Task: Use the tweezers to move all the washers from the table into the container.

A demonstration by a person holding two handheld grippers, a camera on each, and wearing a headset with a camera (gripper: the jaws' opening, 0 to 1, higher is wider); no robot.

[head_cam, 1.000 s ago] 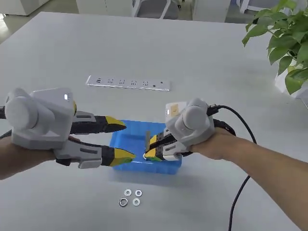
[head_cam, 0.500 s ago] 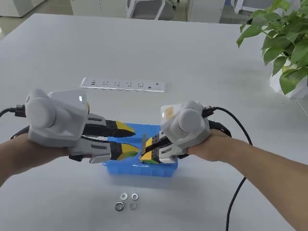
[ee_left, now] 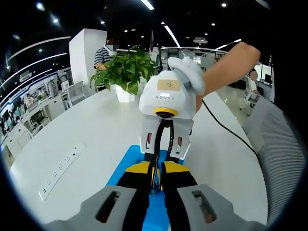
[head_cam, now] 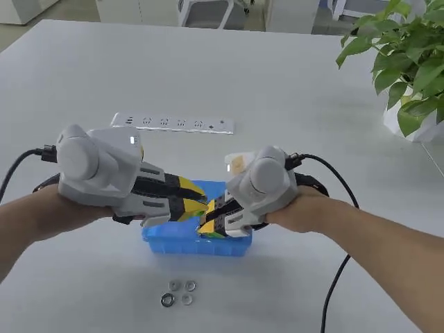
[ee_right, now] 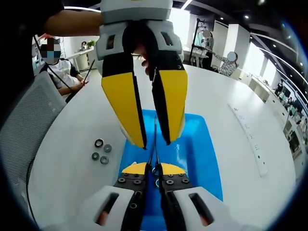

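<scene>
Washers (head_cam: 177, 293): four small metal rings in a loose cluster on the bare counter (head_cam: 76, 298). They sit at lower middle of the head view, just below the container and apart from it. In the right gripper view they lie at left of the blue floor.

Container (head_cam: 195, 244): blue, shallow, rectangular, open-topped. It sits at centre of the head view, directly above the washers. Both tongs hang over it and cover much of its inside.

Right tongs (head_cam: 208, 227): grey body with yellow-tipped jaws, entering from the right of the head view. The right hand (head_cam: 305, 208) holds them, tips pointing left over the container. In the right gripper view the jaws stand drawn together on the tweezers (ee_right: 155, 153), a thin metal strip running straight up from them over the blue floor.

Left tongs (head_cam: 196, 202): same make, entering from the left in the left hand (head_cam: 41, 215). Their tips point right, nose to nose with the right tongs above the container. The yellow jaws stand narrowed, one on each side of the tweezers' far end. A slim gap shows between them; whether they press the tweezers cannot be told.

Cable (head_cam: 336, 291): black, running from the rear of the right tongs down to the lower right of the head view.

Power strip (head_cam: 173, 123): white, flat on the counter, upper left of centre, well apart from the container.

Plant (head_cam: 406, 62): green and leafy, in the upper right corner of the head view.
</scene>
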